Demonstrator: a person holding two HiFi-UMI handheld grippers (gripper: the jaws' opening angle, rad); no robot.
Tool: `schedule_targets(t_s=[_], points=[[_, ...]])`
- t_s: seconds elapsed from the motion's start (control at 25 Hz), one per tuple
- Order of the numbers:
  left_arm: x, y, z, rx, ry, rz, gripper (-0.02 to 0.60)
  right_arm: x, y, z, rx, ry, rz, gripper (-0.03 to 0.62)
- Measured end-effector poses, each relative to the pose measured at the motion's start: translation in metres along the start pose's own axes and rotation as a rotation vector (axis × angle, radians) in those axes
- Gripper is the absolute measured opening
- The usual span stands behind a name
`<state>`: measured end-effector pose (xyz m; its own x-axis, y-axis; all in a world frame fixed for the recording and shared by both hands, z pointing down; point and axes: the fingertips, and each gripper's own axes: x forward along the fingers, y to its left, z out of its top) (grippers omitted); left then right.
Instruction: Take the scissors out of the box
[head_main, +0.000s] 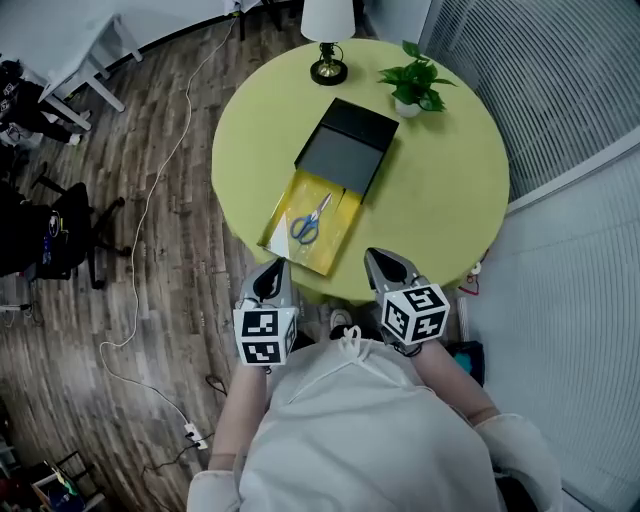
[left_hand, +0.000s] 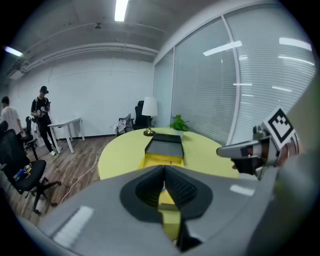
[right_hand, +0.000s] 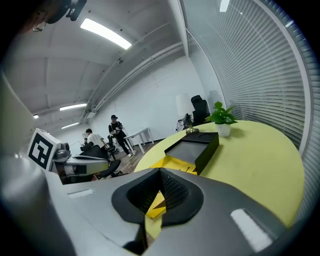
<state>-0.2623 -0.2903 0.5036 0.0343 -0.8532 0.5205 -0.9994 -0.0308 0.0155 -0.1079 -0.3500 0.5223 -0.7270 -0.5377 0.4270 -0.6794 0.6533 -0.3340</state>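
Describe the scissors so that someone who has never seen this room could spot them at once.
Find the round yellow-green table, then the box on it, with its black cover slid partly off a yellow tray at the end away from the lamp. The scissors lie in that tray, the only thing there with blue handles and metal blades.

Blue-handled scissors (head_main: 311, 224) in yellow box (head_main: 340, 238), black lid (head_main: 345, 150), lime-green table (head_main: 440, 200), green plant (head_main: 415, 80), brown wood-grain floor (head_main: 170, 200).
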Motion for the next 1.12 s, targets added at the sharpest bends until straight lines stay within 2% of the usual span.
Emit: schedule_targets(t_s=[0.24, 0.6, 0.72, 0.88, 1.0, 1.12], points=[[0.067, 0.001, -0.022, 0.063, 0.19, -0.122, 0.037, 0.017, -0.019, 0.007, 0.054, -0.003, -0.085, -0.002], [0.141, 0.007, -0.04, 0.199, 0.36, -0.312, 0.031, 0.034, -0.04, 0.004, 0.16, -0.006, -0.293, -0.002], [0.16, 0.006, -0.055, 0.241, 0.438, -0.368, 0.058, 0.038, -0.039, 0.001, 0.189, -0.005, -0.343, -0.002], [0.176, 0.007, -0.078, 0.274, 0.553, -0.403, 0.068, 0.038, -0.034, -0.003, 0.216, -0.011, -0.397, -0.002], [0.184, 0.008, -0.092, 0.258, 0.632, -0.416, 0.101, 0.034, -0.029, -0.009, 0.232, -0.009, -0.429, -0.002], [0.192, 0.009, -0.101, 0.256, 0.665, -0.415, 0.107, 0.027, -0.026, -0.013, 0.247, -0.014, -0.454, -0.002]])
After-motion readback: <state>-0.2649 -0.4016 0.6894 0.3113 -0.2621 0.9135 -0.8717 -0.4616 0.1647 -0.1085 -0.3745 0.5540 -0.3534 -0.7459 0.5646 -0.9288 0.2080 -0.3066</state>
